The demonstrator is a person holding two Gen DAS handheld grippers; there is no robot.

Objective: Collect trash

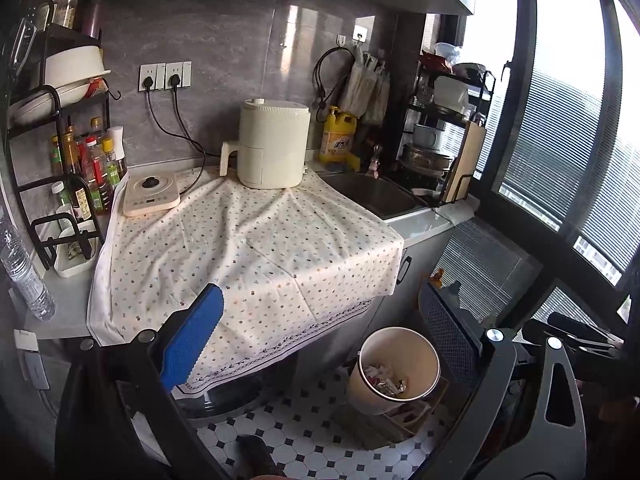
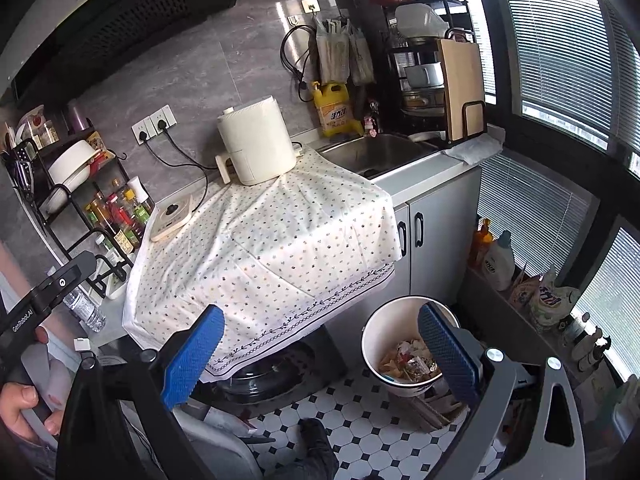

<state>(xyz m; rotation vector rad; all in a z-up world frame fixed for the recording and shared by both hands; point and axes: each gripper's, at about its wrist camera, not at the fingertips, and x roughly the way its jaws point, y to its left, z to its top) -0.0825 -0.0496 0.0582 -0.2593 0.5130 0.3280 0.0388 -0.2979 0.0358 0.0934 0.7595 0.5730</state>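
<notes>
Left gripper: the left gripper [image 1: 320,344] hangs in front of the counter edge with its blue pads wide apart and nothing between them.
Right gripper: the right gripper [image 2: 320,352] is likewise spread open and empty, aimed at the gap between the hanging cloth and the bin.
Trash: wrappers and crumpled scraps [image 2: 408,362] lie loose in the bottom of the pale round bin [image 2: 374,332], which stands on the tiled floor [image 2: 360,432] beside the grey cabinet [image 2: 436,232].
Counter: the dotted tablecloth [image 1: 248,248] shows no loose litter on it; only the cream air fryer [image 1: 274,144] and a flat cooker [image 1: 150,196] sit there (small bits could be too small to tell).
Handling: the scraps look light, thin and crushable, probably foil or paper, so a soft pinch on a raised fold should do; slick wrappers may slip from a flat grip.
Bin handling: the bin seems light and stiff-walled, and would likely tip if pushed high on one side; its rim is the sensible place to take hold.
Progress: judging by the filled bin, much of the collecting looks done.
Risk: the right-hand pad hangs just over the bin's rim in the right wrist view, so a careless drop could knock it.
</notes>
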